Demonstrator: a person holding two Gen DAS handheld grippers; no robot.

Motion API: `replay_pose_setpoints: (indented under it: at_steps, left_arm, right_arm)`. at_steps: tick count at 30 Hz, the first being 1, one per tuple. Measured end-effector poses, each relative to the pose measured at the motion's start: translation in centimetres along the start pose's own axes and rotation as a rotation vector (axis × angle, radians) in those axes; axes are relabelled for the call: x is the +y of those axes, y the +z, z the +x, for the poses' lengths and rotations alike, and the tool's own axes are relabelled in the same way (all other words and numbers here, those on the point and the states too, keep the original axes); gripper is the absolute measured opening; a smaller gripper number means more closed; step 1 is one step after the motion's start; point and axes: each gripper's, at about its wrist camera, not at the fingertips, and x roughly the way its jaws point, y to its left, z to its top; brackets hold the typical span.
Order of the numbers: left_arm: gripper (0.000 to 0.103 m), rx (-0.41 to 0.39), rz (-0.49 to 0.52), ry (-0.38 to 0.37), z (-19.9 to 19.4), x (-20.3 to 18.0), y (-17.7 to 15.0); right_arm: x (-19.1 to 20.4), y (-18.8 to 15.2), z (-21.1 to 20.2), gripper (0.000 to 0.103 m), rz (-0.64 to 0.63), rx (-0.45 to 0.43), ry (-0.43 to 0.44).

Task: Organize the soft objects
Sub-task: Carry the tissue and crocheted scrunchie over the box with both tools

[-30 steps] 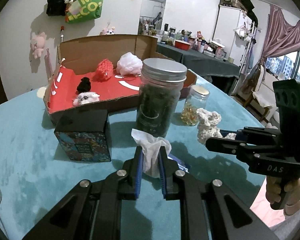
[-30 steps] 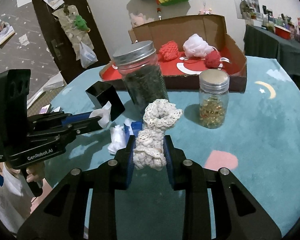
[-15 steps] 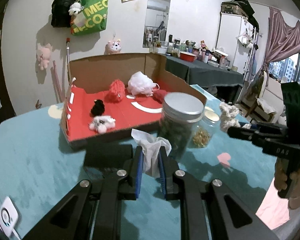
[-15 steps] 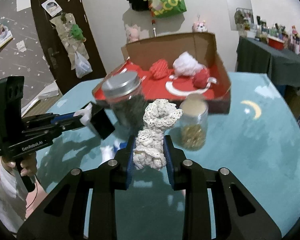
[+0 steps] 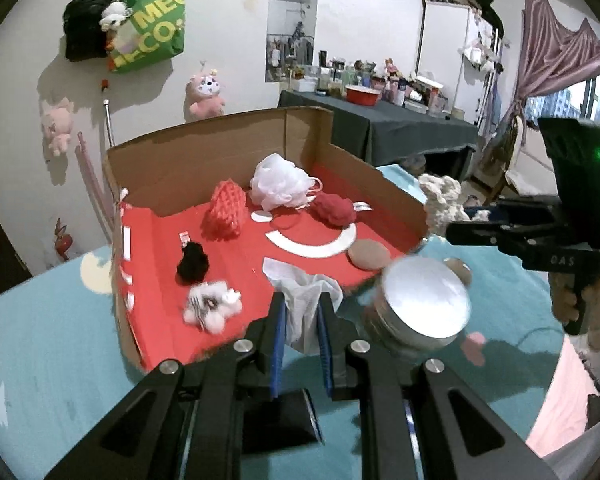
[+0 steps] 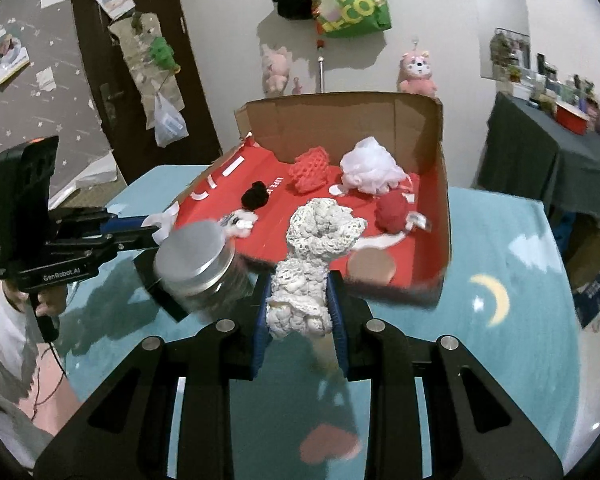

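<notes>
Several soft things already lie in the red-lined box [image 5: 384, 184], while the left gripper [image 5: 302, 320] clamps a white tissue [image 5: 304, 296] and the right gripper [image 6: 298, 312] a crocheted piece [image 6: 316, 248], both above the tabletop [image 6: 500, 340] near the box, not yet dropped in.

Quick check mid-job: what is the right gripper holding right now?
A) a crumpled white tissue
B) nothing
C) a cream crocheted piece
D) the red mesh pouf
C: the right gripper is clamped on the cream crocheted piece, while the left gripper holds the white tissue.
</notes>
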Motion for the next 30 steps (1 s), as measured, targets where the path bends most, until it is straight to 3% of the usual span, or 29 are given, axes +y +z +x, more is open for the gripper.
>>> replay_pose_setpoints:
  at_steps: [15, 21, 30]
  left_arm:
    - [0.016, 0.197, 0.053, 0.023, 10.7, 2.6, 5.9]
    - [0.016, 0.265, 0.025, 0.033, 14.5, 4.2, 6.4]
    - [0.016, 0.342, -0.017, 0.001, 16.7, 5.6, 7.1]
  right_arm:
    - [-3.0, 7.7, 13.2, 0.026, -0.056, 0.267, 0.065]
    - [-4.2, 8.6, 18.2, 0.026, -0.030, 0.367, 0.046]
    - [-5.7, 8.6, 21.1, 0.027, 0.012, 0.434, 0.022]
